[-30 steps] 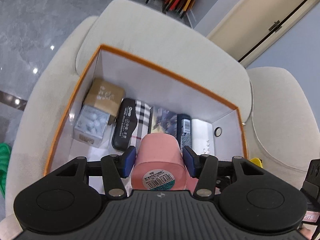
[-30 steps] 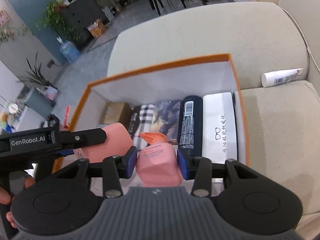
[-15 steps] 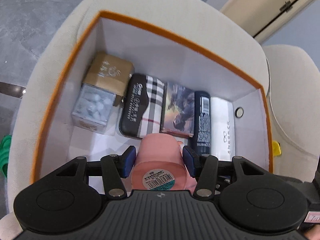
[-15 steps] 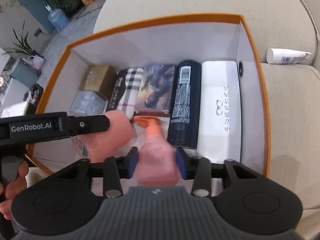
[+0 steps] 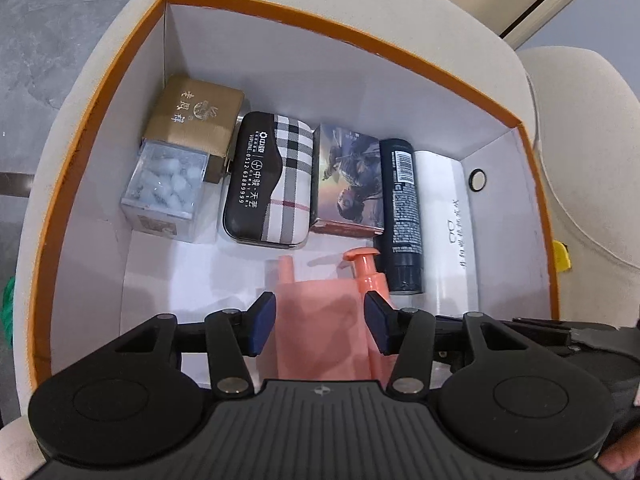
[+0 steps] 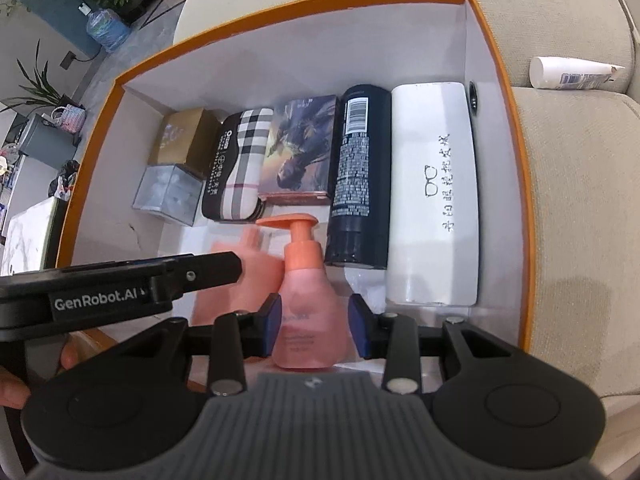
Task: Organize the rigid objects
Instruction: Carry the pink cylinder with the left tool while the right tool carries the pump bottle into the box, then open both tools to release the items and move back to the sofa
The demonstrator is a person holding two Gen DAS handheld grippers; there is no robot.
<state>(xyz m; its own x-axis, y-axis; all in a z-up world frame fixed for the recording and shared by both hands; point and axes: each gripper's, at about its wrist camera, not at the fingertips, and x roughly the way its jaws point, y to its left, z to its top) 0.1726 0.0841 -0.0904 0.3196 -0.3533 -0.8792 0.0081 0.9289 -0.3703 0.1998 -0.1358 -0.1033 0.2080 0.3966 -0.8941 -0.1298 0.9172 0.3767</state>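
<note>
An orange-rimmed white box [image 5: 320,27] sits on a beige sofa. My left gripper [image 5: 320,326] is shut on a pink cup [image 5: 316,320] and holds it low inside the box, near the front wall. Just to its right, my right gripper [image 6: 316,324] is shut on a pink pump bottle [image 6: 306,304] whose orange pump head [image 6: 288,222] points toward the far wall. The cup [image 6: 256,268] and bottle [image 5: 370,276] are side by side, almost touching. In the right wrist view, the left gripper's finger [image 6: 200,276] crosses in front of the cup.
Along the box's far side lie a gold box [image 5: 196,116], a clear box of white pieces [image 5: 166,188], a plaid case [image 5: 272,180], a picture box [image 5: 348,184], a dark can [image 5: 400,212] and a white case [image 6: 436,192]. A white tube [image 6: 568,74] rests on the sofa.
Both grippers have sunk into the box with their pink items and tipped further downward. The right jaws have narrowed on the pump bottle.
</note>
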